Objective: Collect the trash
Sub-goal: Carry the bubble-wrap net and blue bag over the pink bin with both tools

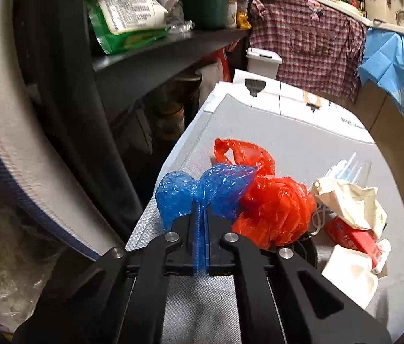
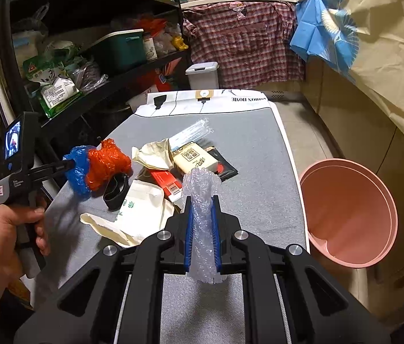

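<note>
Reading "HOME", mirrored, table cover [image 2: 247, 99] edge

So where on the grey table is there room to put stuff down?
Bare patches on the grey table: the strip between the trash pile and the pink bin side, and the far end past the straws. The middle is crowded.

each camera sat just behind its own fingers, looking forward and down along them. the left view sat close over the near left edge of the grey table [image 1: 259, 132], facing the shelves. the right view stood further back, taking in the whole table [image 2: 259, 149]. both shared the trash pile and the checked shirt [image 1: 310, 37] behind.
</note>
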`<state>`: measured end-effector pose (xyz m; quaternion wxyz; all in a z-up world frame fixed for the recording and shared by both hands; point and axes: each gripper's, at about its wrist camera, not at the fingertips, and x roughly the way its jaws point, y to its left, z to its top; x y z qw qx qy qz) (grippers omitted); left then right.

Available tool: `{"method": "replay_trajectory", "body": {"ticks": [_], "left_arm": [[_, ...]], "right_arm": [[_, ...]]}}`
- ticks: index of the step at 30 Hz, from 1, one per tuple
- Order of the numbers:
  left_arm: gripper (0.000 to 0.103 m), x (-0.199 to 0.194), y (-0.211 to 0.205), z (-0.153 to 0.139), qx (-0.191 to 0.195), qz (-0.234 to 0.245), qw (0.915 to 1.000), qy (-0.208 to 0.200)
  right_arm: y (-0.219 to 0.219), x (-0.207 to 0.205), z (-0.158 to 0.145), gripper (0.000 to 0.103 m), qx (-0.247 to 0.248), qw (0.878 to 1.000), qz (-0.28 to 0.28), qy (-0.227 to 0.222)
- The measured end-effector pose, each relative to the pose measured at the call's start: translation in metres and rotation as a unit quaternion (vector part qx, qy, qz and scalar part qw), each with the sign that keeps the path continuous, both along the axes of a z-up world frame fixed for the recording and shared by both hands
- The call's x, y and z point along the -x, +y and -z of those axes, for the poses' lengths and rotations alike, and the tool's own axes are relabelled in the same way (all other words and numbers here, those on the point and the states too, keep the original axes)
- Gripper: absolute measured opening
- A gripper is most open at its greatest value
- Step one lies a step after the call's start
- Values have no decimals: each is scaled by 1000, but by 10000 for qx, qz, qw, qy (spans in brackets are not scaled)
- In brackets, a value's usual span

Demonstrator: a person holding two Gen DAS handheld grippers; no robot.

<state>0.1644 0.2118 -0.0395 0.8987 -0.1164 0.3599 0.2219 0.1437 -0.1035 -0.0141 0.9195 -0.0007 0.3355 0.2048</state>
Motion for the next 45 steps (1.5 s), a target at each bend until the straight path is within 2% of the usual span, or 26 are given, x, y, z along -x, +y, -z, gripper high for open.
{"method": "replay_trajectory", "body": {"ticks": [8, 13, 20, 25, 32, 36, 40, 45], "left_arm": [[1, 24, -2, -33, -78, -35, 9990, -439], [1, 35, -8, -51, 1, 50, 9977, -674], [1, 47, -31, -73, -4, 385, 9951, -916], [1, 51, -49, -86, 72, 713, 9915, -1083], [1, 50, -83, -97, 135, 1303, 9838, -1222], [1, 47, -103, -101, 148, 1591, 9793, -1247], [1, 44, -130, -102, 249, 1932, 9734, -1204], [1, 30, -172, -104, 341, 2404, 9634, -1135]], "right_arm": [[-8, 4, -15, 12, -70, 9999, 11, -138], [-16, 6, -23, 12, -65, 9997, 68, -214], [-28, 5, -34, 12, -75, 9995, 162, -244], [-39, 2, -53, 12, -92, 9990, 252, -349], [-76, -8, -91, 12, -29, 9965, 492, -677], [-114, -18, -105, 12, 11, 9930, 819, -848], [-148, -28, -109, 12, -8, 9893, 1162, -885], [-188, -41, -99, 12, -114, 9840, 1563, -853]]}}
